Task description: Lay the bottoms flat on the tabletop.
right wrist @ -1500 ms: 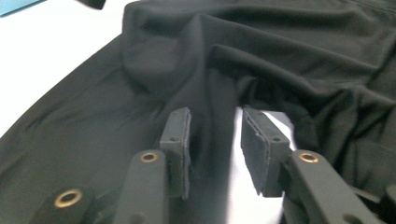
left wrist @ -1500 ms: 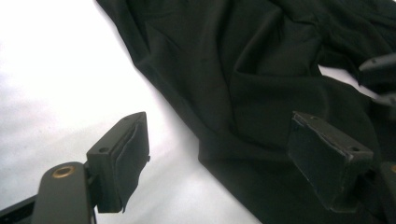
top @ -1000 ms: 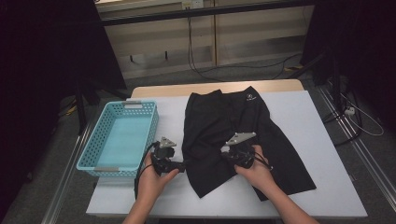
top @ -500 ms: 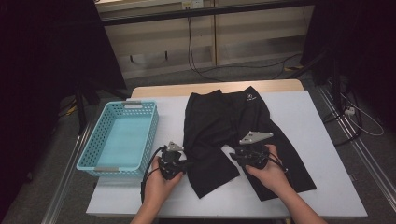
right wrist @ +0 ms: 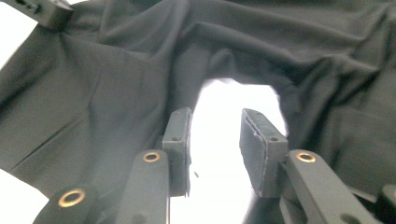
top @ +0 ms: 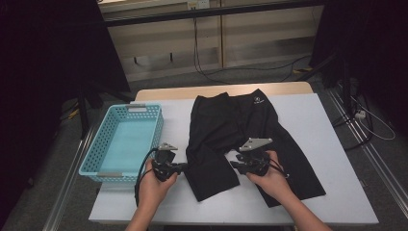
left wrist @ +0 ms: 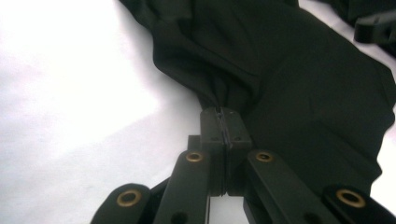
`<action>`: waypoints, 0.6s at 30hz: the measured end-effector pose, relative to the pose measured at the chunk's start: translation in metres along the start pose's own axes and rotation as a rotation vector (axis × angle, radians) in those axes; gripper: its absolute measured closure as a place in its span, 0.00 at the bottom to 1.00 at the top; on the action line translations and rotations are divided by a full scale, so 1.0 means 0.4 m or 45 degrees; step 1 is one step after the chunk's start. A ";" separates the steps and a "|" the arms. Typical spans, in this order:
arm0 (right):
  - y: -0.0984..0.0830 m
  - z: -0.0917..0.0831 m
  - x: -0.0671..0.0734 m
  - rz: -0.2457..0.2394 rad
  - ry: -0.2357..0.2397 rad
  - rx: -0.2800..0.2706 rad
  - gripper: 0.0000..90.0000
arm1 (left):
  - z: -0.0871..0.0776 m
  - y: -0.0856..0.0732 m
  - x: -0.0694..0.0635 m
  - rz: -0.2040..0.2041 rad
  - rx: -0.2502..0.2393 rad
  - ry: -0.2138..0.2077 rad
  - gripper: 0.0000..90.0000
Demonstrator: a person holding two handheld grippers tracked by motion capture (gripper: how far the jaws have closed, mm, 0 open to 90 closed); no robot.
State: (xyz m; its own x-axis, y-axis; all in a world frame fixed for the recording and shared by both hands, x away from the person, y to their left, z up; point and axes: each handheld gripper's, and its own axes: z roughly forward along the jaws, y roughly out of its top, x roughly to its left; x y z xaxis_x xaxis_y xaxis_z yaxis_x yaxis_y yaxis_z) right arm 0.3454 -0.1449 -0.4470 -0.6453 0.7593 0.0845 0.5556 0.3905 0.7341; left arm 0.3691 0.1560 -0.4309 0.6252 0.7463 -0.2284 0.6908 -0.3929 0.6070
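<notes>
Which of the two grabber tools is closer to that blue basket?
Left. The left gripper sits just beside the blue basket's near right corner, pinching the edge of the black shorts. The right gripper is farther right, over the shorts' crotch gap, with its jaws apart.

White table point(top: 312, 125) had a pair of black shorts point(top: 250, 139) spread out flat across the middle, and a light blue plastic basket point(top: 103, 144) sat on its left edge, just beside them.

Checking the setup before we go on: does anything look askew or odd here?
Only the shorts: they lie rumpled, the left leg bunched where the left hand-held gripper pinches its edge. The basket sits square. Nothing looks spilled or damaged.
</notes>
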 end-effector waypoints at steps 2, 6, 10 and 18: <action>0.002 0.014 0.011 -0.005 0.025 0.008 0.72 | 0.001 0.000 0.003 0.002 0.002 -0.002 0.99; 0.004 0.040 0.026 -0.034 0.027 0.040 0.76 | -0.002 0.001 0.006 -0.001 -0.001 0.000 0.99; 0.007 0.045 0.028 -0.023 0.095 0.036 0.99 | -0.005 0.001 0.008 -0.011 -0.007 0.000 0.99; -0.004 -0.013 0.055 -0.053 0.166 0.128 0.98 | -0.011 0.003 0.012 -0.012 -0.020 -0.004 0.99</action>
State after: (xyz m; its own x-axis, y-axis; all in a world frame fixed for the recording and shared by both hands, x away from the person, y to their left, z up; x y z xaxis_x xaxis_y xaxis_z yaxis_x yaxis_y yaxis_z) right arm 0.3275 -0.1314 -0.4427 -0.7277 0.6699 0.1472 0.5726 0.4752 0.6681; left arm 0.3713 0.1614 -0.4276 0.6197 0.7484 -0.2364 0.6908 -0.3772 0.6168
